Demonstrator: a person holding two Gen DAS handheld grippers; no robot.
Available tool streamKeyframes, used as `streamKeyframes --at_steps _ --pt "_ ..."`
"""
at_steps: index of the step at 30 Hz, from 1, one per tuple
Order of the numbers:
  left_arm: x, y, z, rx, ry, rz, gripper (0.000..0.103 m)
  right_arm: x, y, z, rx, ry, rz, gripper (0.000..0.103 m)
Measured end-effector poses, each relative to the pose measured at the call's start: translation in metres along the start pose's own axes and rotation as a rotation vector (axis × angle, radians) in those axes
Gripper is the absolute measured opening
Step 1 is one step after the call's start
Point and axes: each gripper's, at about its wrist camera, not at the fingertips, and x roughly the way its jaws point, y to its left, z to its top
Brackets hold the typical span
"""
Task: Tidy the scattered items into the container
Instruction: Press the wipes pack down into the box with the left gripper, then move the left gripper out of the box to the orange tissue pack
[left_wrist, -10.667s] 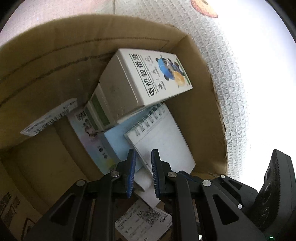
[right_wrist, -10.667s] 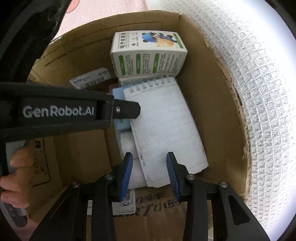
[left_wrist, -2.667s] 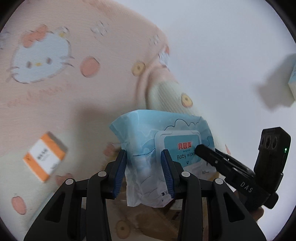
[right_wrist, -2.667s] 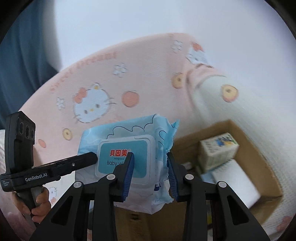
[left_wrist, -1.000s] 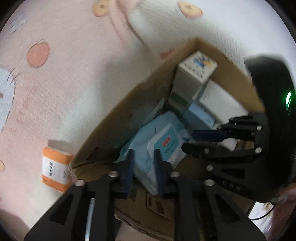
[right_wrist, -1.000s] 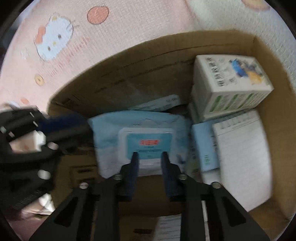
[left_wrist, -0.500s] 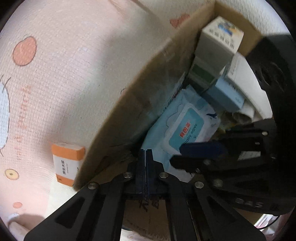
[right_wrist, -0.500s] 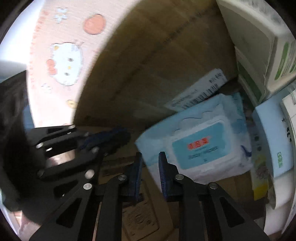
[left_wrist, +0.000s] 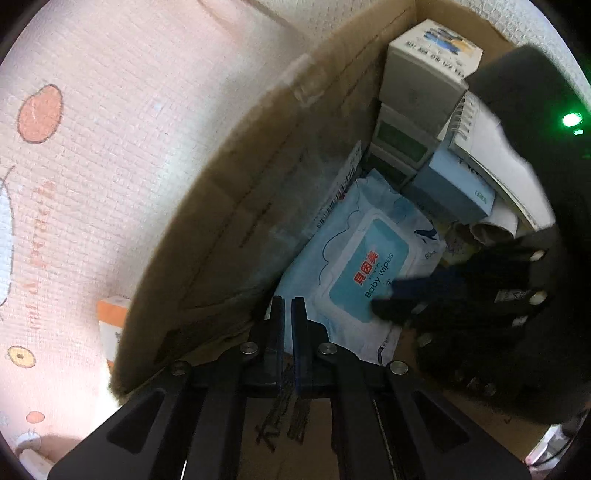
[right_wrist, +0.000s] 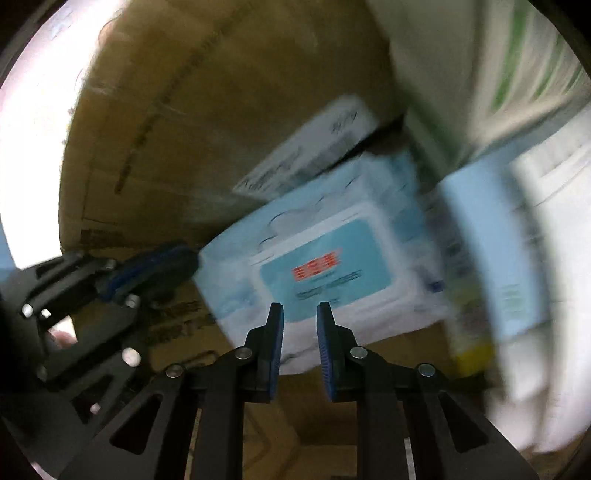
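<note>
Baby wipes pack (left_wrist: 369, 266) lies flat inside the cardboard box (left_wrist: 236, 192), against its side wall, beside a blue carton (left_wrist: 454, 188) and white-green box (left_wrist: 424, 62). Left hand-held gripper (left_wrist: 288, 314) clenched, nothing between the pads. Right hand-held gripper (right_wrist: 300, 325) nearly closed, empty, tips over the pack's edge. 1 orange box (left_wrist: 110, 328) sits outside on the pink blanket (left_wrist: 92, 147).
</note>
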Motion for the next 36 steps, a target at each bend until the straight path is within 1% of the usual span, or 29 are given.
streamKeyframes --at_steps 3,4,5,7,8,12,14,15,17,18,19,20,21,22,23,24,25,26,27,28,30,31,32,34,35,36 --pt "0.012 0.003 0.006 0.004 0.024 0.005 0.003 0.015 -0.006 0.004 0.05 0.046 0.023 0.016" --pt "0.017 0.005 0.007 0.001 0.034 0.014 0.001 0.017 -0.009 0.006 0.072 0.054 0.034 0.016" --pt "0.018 0.007 0.009 -0.008 0.047 0.001 0.0 0.019 -0.011 0.008 0.084 0.06 0.045 0.016" --pt "0.018 0.011 0.009 -0.017 0.045 -0.012 0.0 0.025 -0.016 0.012 0.111 0.078 0.072 0.015" --pt "0.018 0.01 0.008 -0.006 0.041 -0.001 0.0 0.026 -0.017 0.013 0.116 0.081 0.077 0.013" --pt "0.018 0.014 0.007 0.003 0.036 -0.004 0.001 0.023 -0.018 0.011 0.115 0.073 0.073 0.013" --pt "0.017 0.016 0.007 -0.003 0.027 -0.014 0.002 0.018 -0.017 0.009 0.103 0.072 0.024 0.013" --pt "0.016 0.016 0.006 -0.005 0.018 -0.016 0.003 0.009 -0.015 0.004 0.083 0.049 -0.054 0.013" --pt "0.011 0.017 0.003 -0.011 -0.017 -0.002 0.008 -0.005 -0.012 -0.003 0.052 0.007 -0.122 0.014" --pt "0.007 0.016 0.001 -0.008 -0.034 0.003 0.016 -0.016 -0.011 -0.008 0.047 -0.019 -0.124 0.014" --pt "0.003 0.014 -0.002 0.004 -0.051 0.002 0.031 -0.023 -0.01 -0.011 0.044 -0.025 -0.122 0.016" --pt "0.0 0.012 -0.004 0.012 -0.063 -0.008 0.035 -0.029 -0.009 -0.015 0.038 -0.031 -0.123 0.018" --pt "-0.004 0.011 -0.008 0.017 -0.075 -0.009 0.039 -0.038 -0.008 -0.02 0.031 -0.053 -0.143 0.021" --pt "-0.009 0.01 -0.012 0.02 -0.091 -0.017 0.04 -0.045 -0.007 -0.023 0.025 -0.076 -0.157 0.023" --pt "-0.012 0.01 -0.014 0.017 -0.098 -0.03 0.041 -0.051 -0.006 -0.027 0.018 -0.103 -0.168 0.029" --pt "-0.017 0.012 -0.017 0.014 -0.112 -0.05 0.041 -0.058 -0.005 -0.031 0.01 -0.136 -0.179 0.037" --pt "-0.021 0.014 -0.02 0.01 -0.126 -0.061 0.041 -0.066 -0.003 -0.036 -0.003 -0.167 -0.2 0.043" --pt "-0.026 0.017 -0.023 0.004 -0.146 -0.066 0.041 -0.074 -0.001 -0.042 -0.014 -0.199 -0.222 0.053" --pt "-0.03 0.019 -0.025 0.0 -0.166 -0.068 0.043 -0.078 0.001 -0.045 -0.021 -0.223 -0.229 0.057" --pt "-0.037 0.022 -0.033 -0.011 -0.197 -0.073 0.049 -0.088 0.007 -0.051 -0.043 -0.274 -0.243 0.057" --pt "-0.05 0.024 -0.044 -0.027 -0.259 -0.082 0.055 -0.1 0.018 -0.062 -0.083 -0.348 -0.268 0.057" --pt "-0.056 0.024 -0.05 -0.042 -0.296 -0.093 0.056 -0.105 0.025 -0.067 -0.097 -0.383 -0.276 0.058" --pt "-0.065 0.005 -0.055 -0.063 -0.328 -0.101 0.056 -0.116 0.008 -0.089 -0.108 -0.419 -0.282 0.059" --pt "-0.073 0.01 -0.069 -0.113 -0.394 -0.124 0.056 -0.116 0.042 -0.106 -0.131 -0.503 -0.293 0.061" --pt "-0.077 0.015 -0.075 -0.137 -0.424 -0.137 0.056 -0.115 0.059 -0.105 -0.139 -0.536 -0.298 0.064" --pt "-0.082 0.014 -0.079 -0.154 -0.458 -0.154 0.056 -0.118 0.068 -0.111 -0.151 -0.571 -0.307 0.066"
